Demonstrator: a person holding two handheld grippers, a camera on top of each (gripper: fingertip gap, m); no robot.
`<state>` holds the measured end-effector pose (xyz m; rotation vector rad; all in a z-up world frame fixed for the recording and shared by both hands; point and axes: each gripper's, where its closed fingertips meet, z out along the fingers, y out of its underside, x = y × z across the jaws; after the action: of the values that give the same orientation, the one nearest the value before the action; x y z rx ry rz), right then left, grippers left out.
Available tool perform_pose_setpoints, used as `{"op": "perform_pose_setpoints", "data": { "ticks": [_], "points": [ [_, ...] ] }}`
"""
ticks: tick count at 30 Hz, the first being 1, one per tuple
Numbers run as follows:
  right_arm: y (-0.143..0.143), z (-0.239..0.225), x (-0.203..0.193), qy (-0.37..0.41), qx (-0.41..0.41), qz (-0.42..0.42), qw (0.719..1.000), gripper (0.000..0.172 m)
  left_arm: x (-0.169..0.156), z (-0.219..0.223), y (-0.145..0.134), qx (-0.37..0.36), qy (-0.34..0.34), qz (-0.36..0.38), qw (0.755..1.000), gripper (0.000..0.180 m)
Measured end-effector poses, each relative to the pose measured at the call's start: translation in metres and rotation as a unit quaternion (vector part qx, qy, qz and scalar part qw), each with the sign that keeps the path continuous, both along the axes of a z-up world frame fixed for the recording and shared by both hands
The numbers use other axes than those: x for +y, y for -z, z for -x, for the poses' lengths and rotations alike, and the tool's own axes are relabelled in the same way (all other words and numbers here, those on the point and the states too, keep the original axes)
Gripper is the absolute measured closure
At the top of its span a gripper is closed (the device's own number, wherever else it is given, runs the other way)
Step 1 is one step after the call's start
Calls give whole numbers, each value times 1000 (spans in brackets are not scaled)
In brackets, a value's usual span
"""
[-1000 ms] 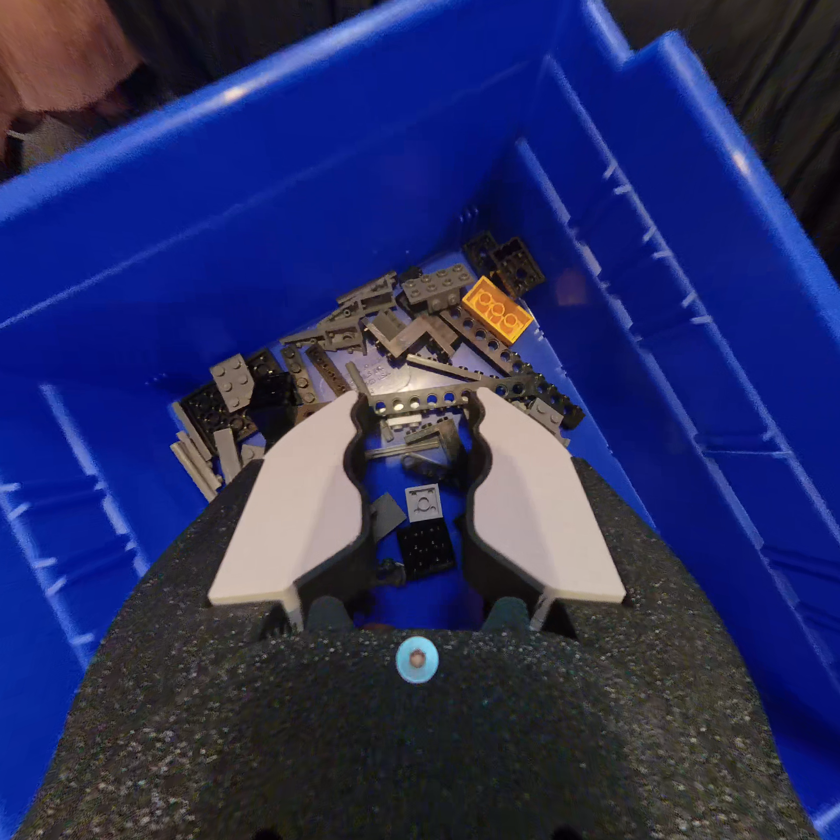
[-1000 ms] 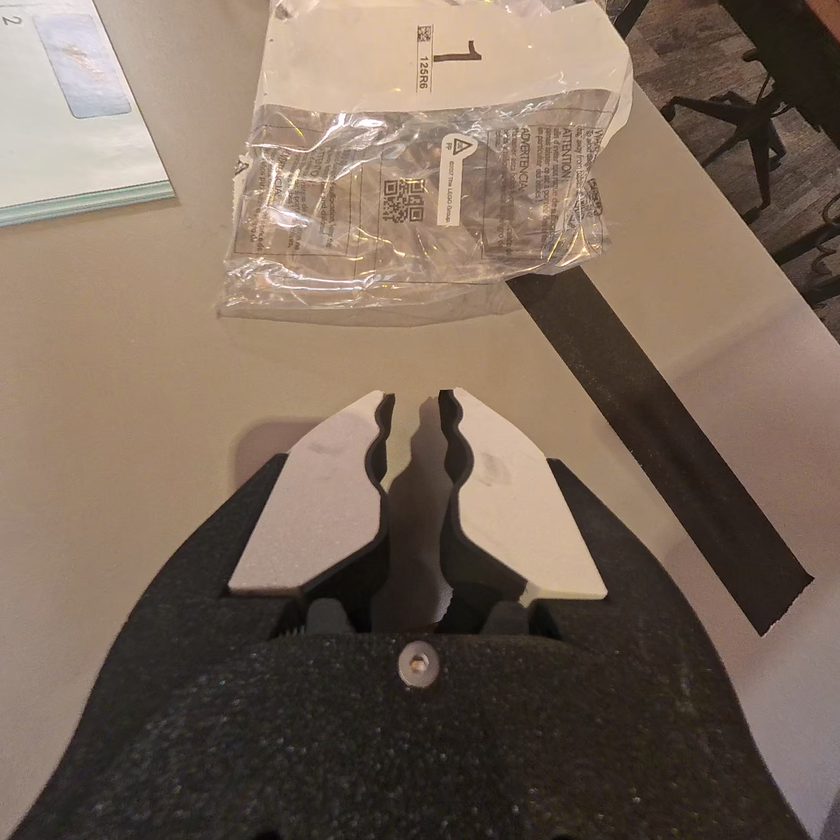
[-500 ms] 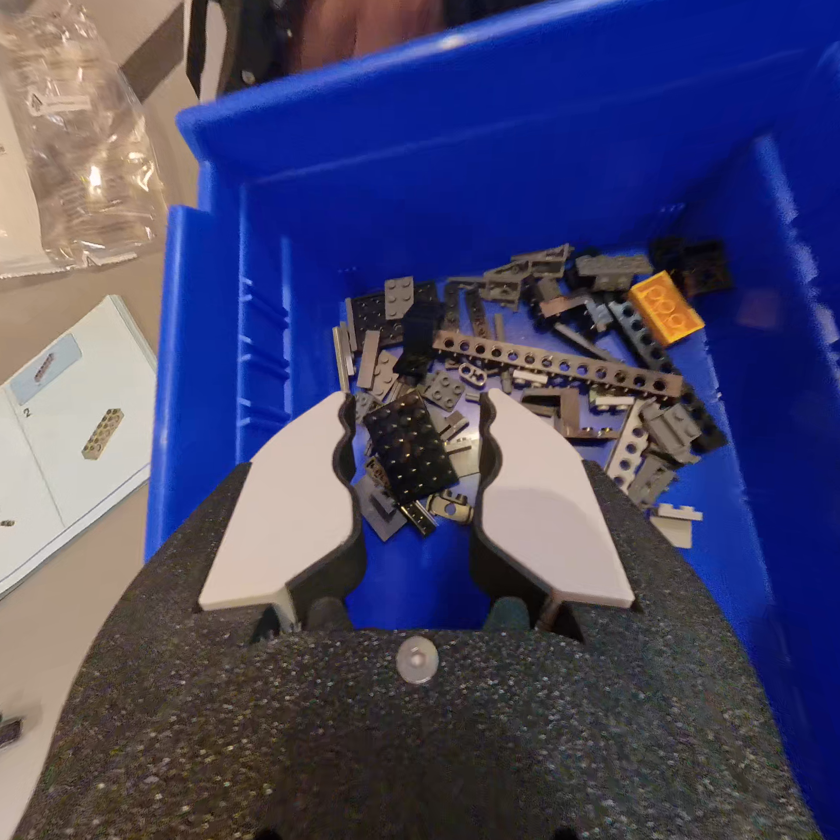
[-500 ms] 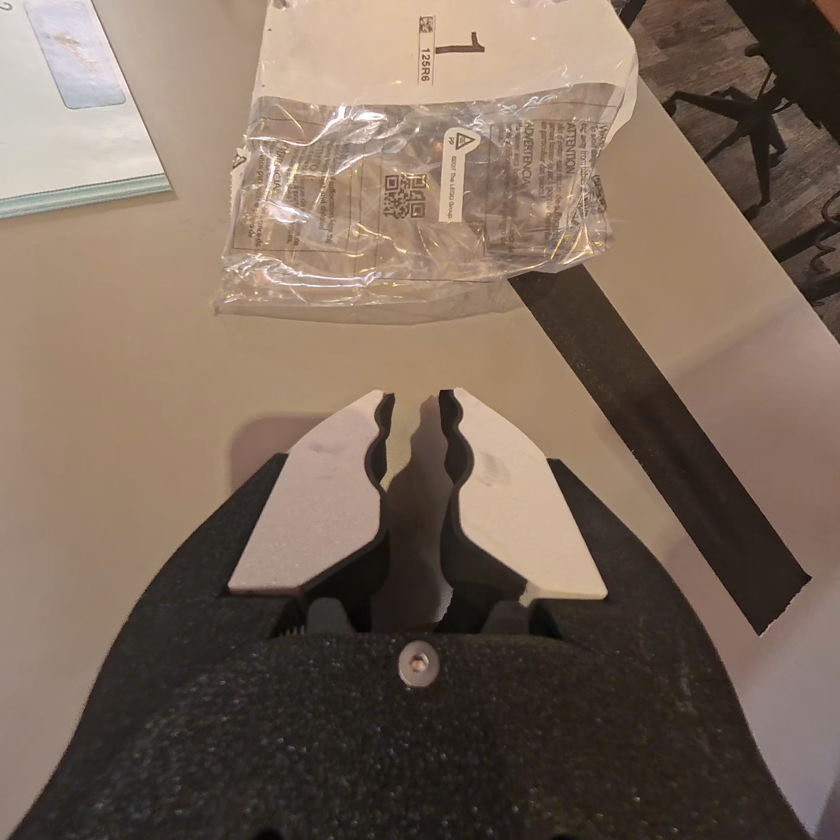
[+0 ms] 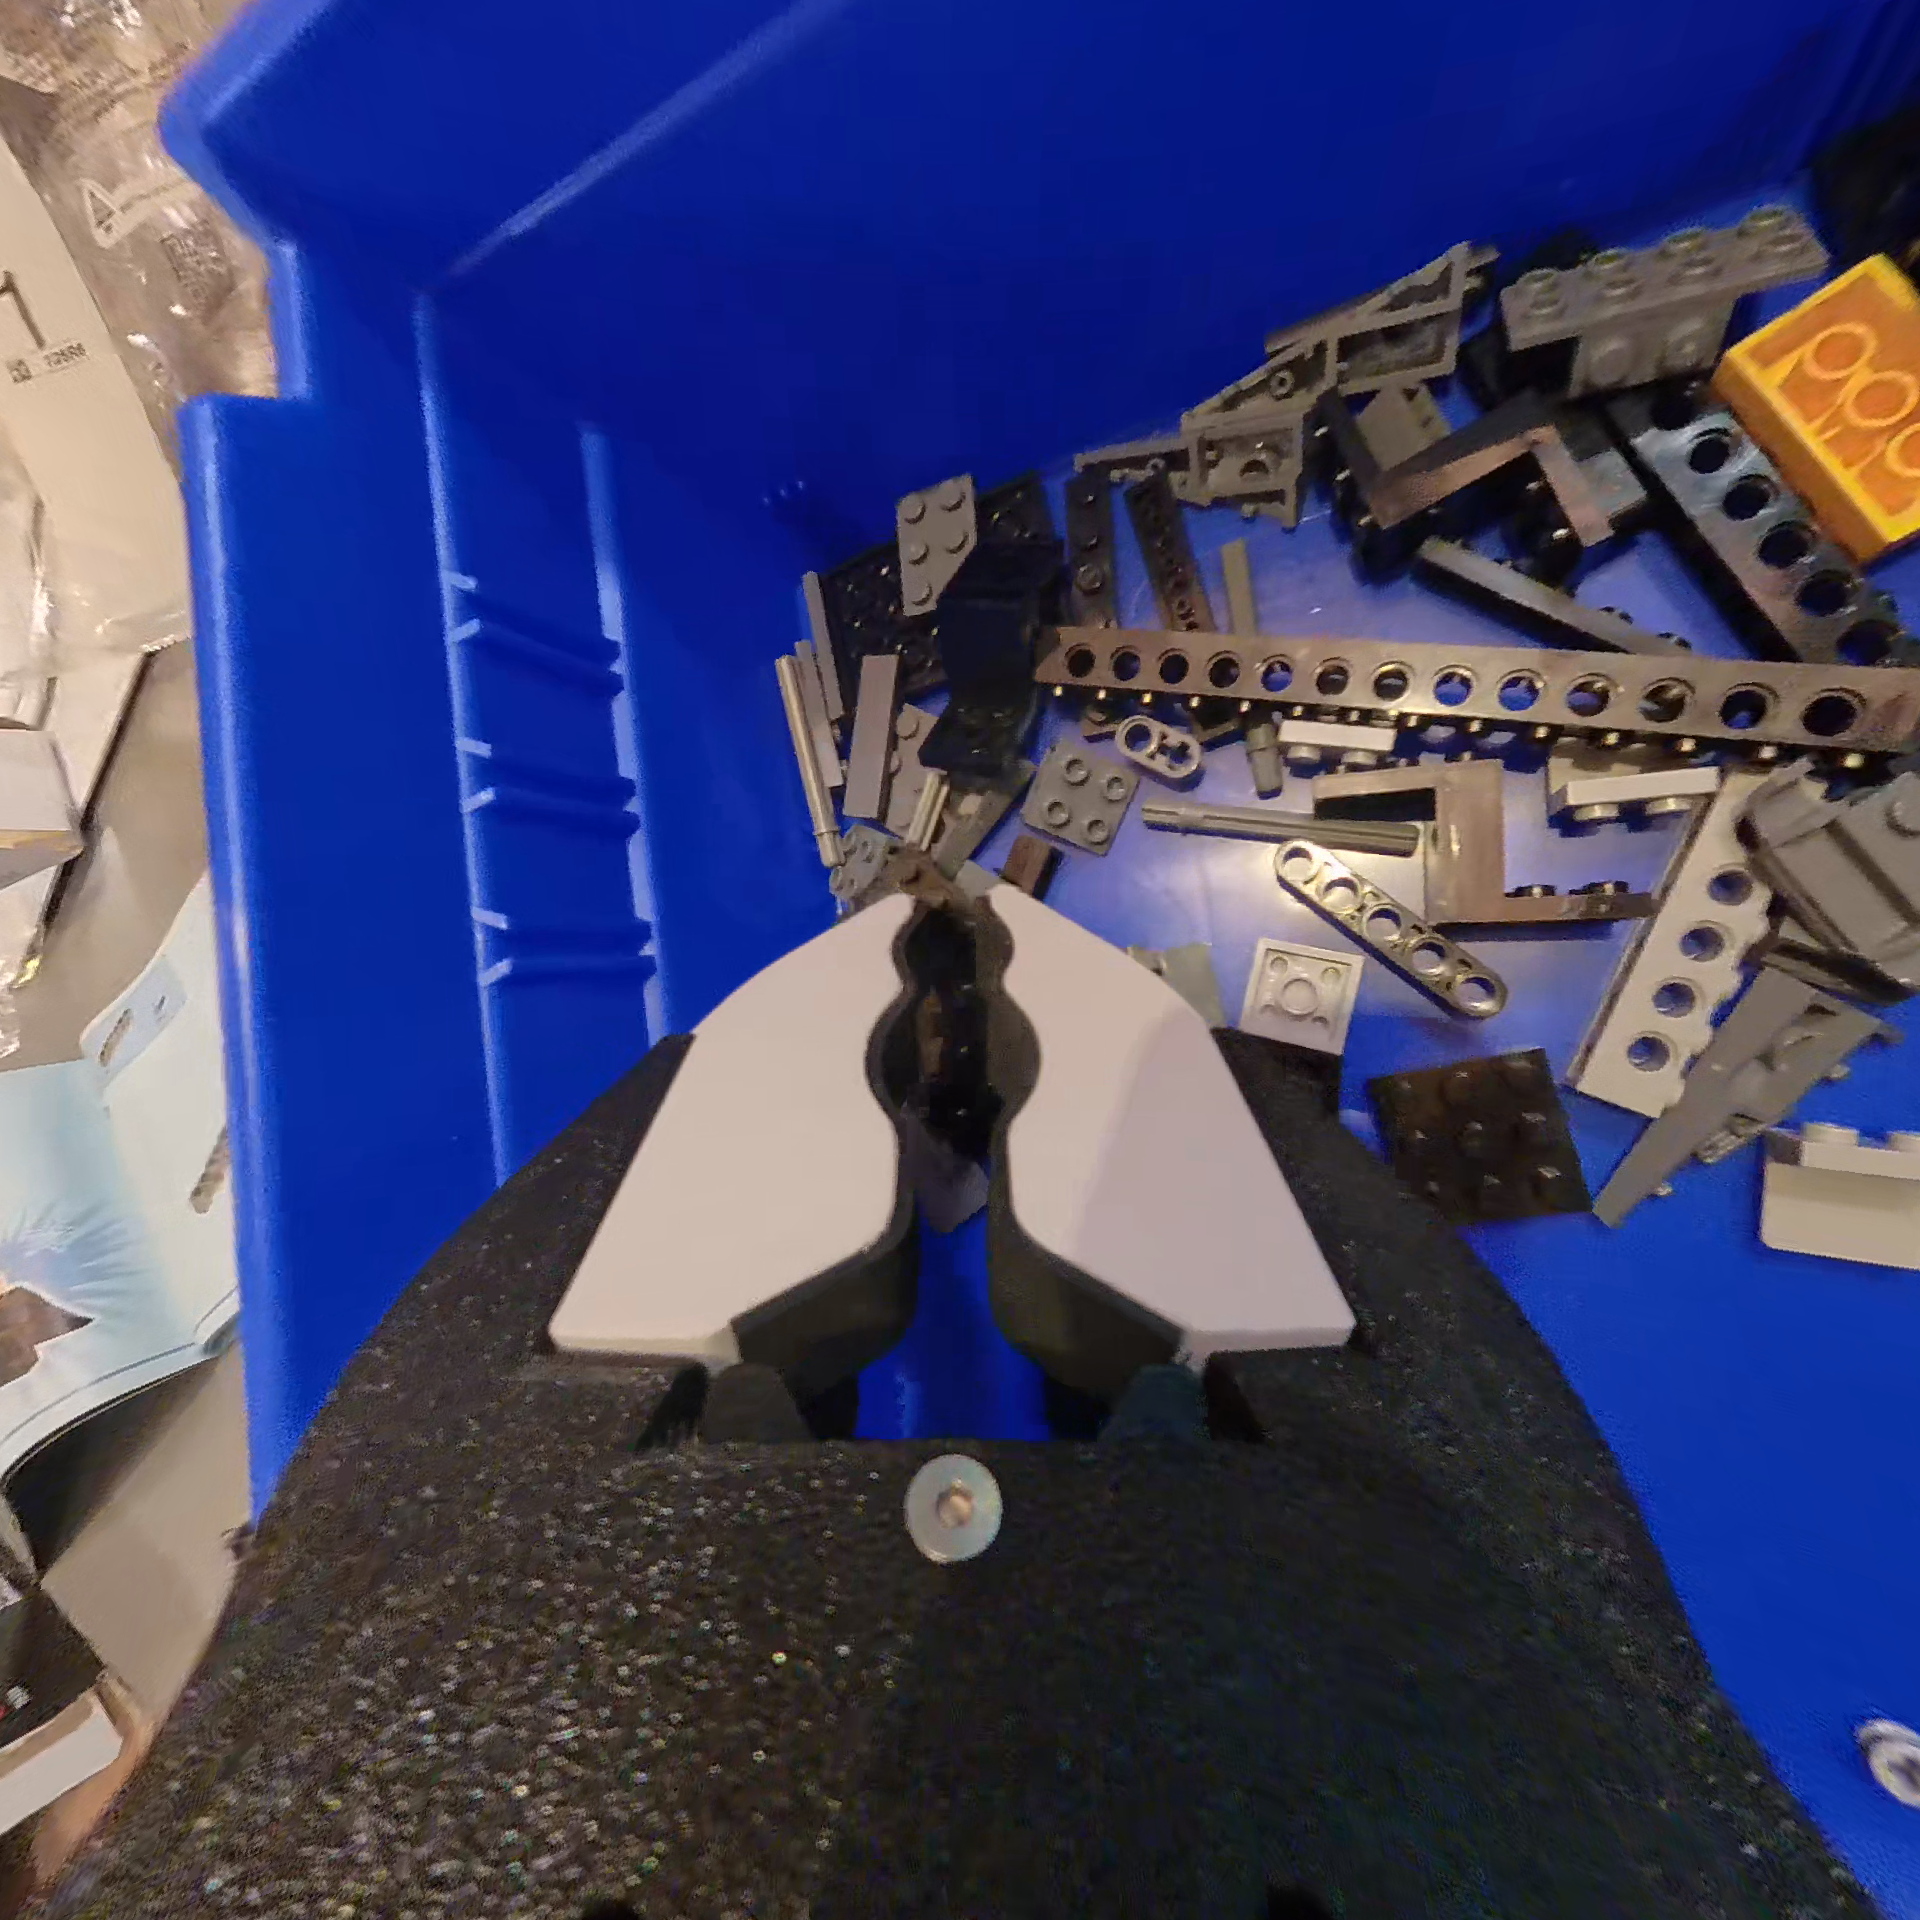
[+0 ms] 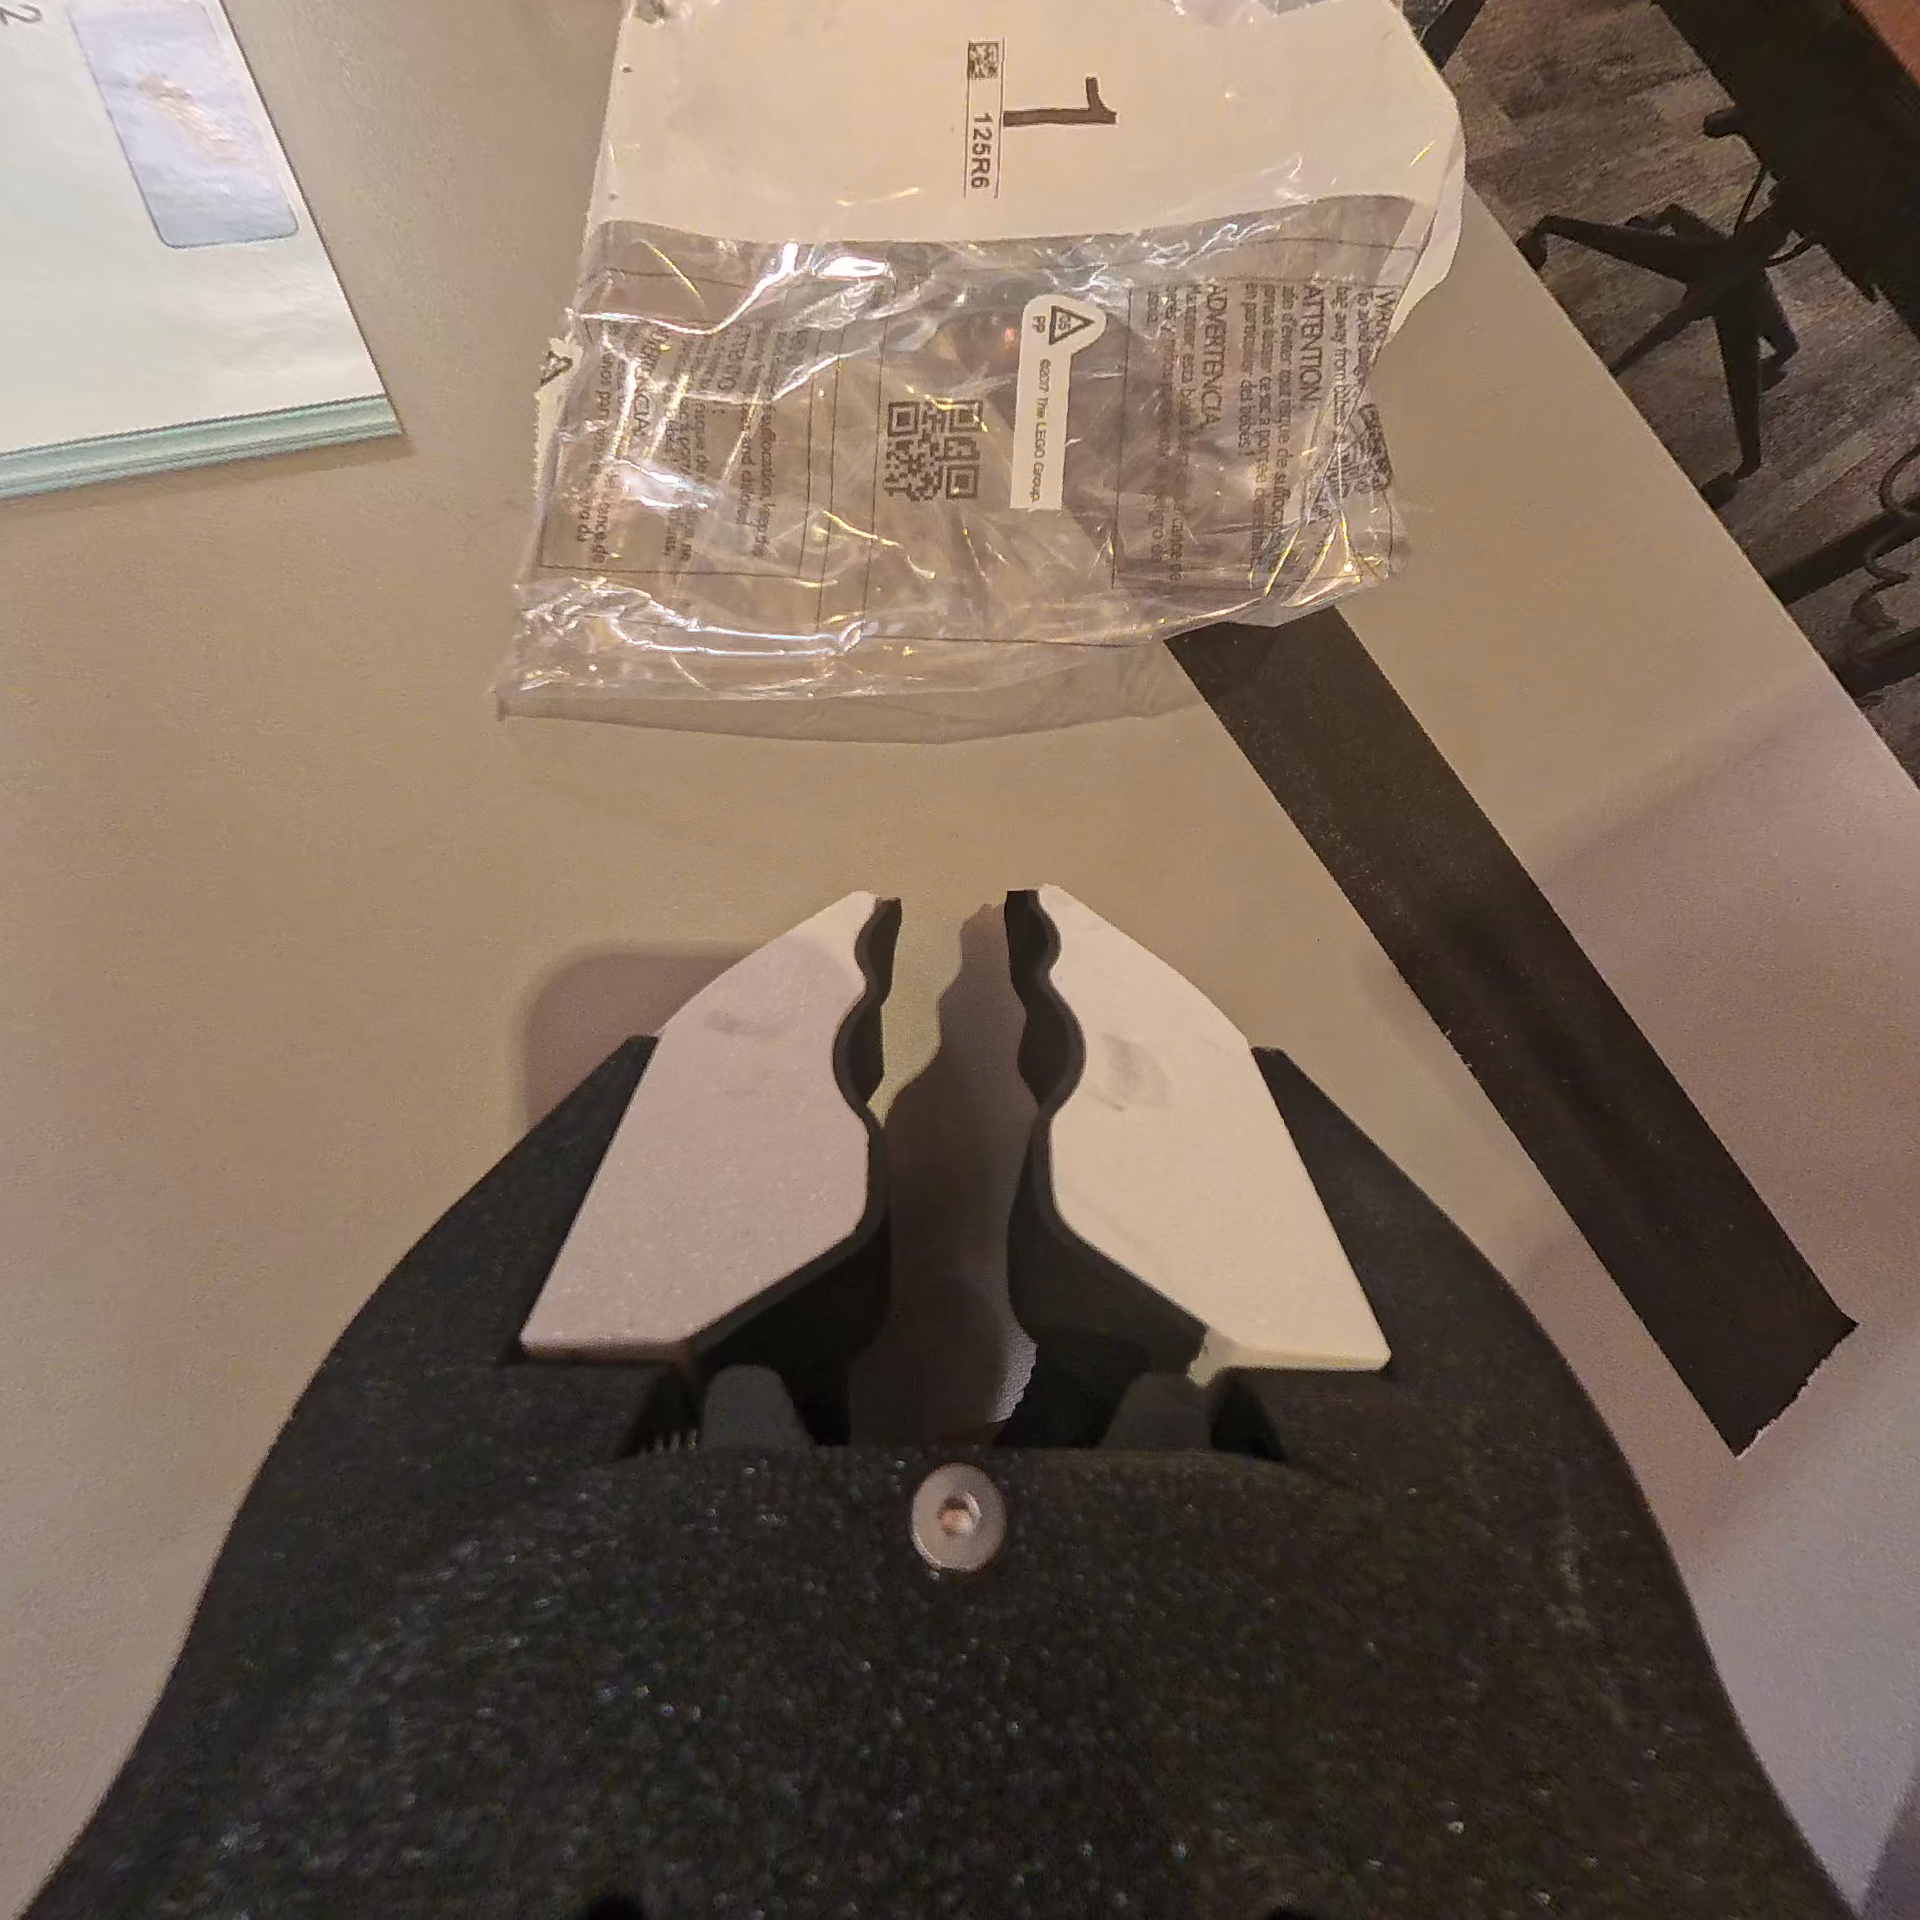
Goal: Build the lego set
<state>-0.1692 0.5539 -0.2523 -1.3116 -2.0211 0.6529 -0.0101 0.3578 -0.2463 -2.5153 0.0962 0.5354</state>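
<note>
Left claw (image 5: 948,904), wide half a second ago, has now narrowed onto a dark piece (image 5: 940,1049) low in the blue bin (image 5: 416,727). Grey and black bricks (image 5: 1455,691) and one orange brick (image 5: 1829,416) lie ahead-right. Right claw (image 6: 951,909) hangs narrow and empty over the bench (image 6: 260,779), with a clear bag (image 6: 935,436) ahead.

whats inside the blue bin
The blue bin holds loose grey and black building pieces, a long holed beam, an orange brick. The left gripper covers some.
</note>
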Motion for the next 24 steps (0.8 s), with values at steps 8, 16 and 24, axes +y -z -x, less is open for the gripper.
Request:
{"op": "perform_pose_setpoints", "data": {
  "ticks": [8,16,24],
  "points": [
    [0,0,0,0,0,-1,1000,150,-3,-7,-44,-52,-2,-103,993,180],
    [0,0,0,1,1,-2,1000,150,-19,-7,-59,-91,-6,-118,989,179],
    [0,0,0,0,2,-3,1000,150,-38,-14,-11,35,50,32,998,141]
  ]
}}
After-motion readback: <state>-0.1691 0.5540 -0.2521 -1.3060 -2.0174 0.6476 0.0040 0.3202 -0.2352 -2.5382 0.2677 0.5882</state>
